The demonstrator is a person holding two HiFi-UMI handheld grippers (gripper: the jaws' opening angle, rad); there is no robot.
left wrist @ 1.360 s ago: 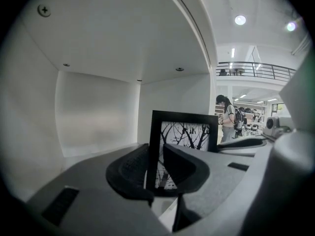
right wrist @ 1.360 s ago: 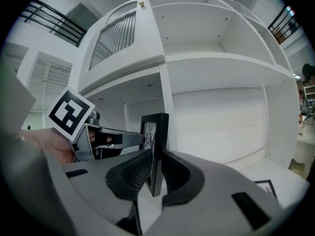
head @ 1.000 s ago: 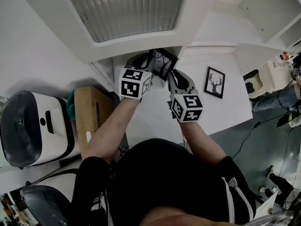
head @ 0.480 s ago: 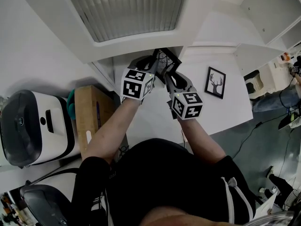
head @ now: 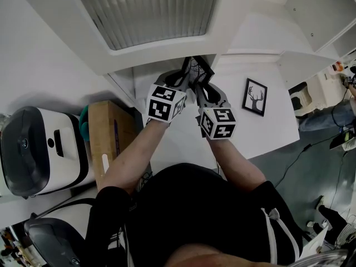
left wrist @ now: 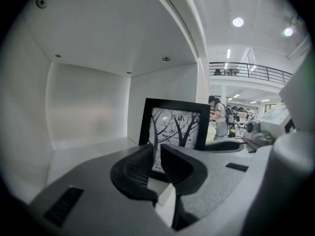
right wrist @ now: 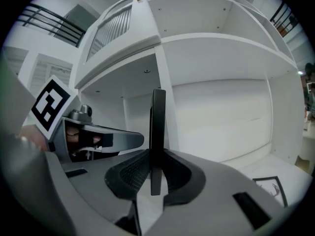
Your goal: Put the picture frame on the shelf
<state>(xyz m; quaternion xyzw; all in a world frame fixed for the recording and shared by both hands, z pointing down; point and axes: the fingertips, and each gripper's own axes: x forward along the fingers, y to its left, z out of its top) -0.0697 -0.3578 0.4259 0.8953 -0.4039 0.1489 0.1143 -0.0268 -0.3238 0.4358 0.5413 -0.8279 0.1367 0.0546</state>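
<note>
One grip counts now: my right claw (right wrist: 156, 167) pinches the picture frame (right wrist: 158, 127) upright at the shelf (left wrist: 83, 146); my left claw (left wrist: 156, 157) has just been narrowing, empty.

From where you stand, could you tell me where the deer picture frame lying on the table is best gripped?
Probably across its short width, squeezing the two long outer edges, coming straight down from above: the deer picture frame lies flat, face up, on the white table, no edge overhanging.
</note>
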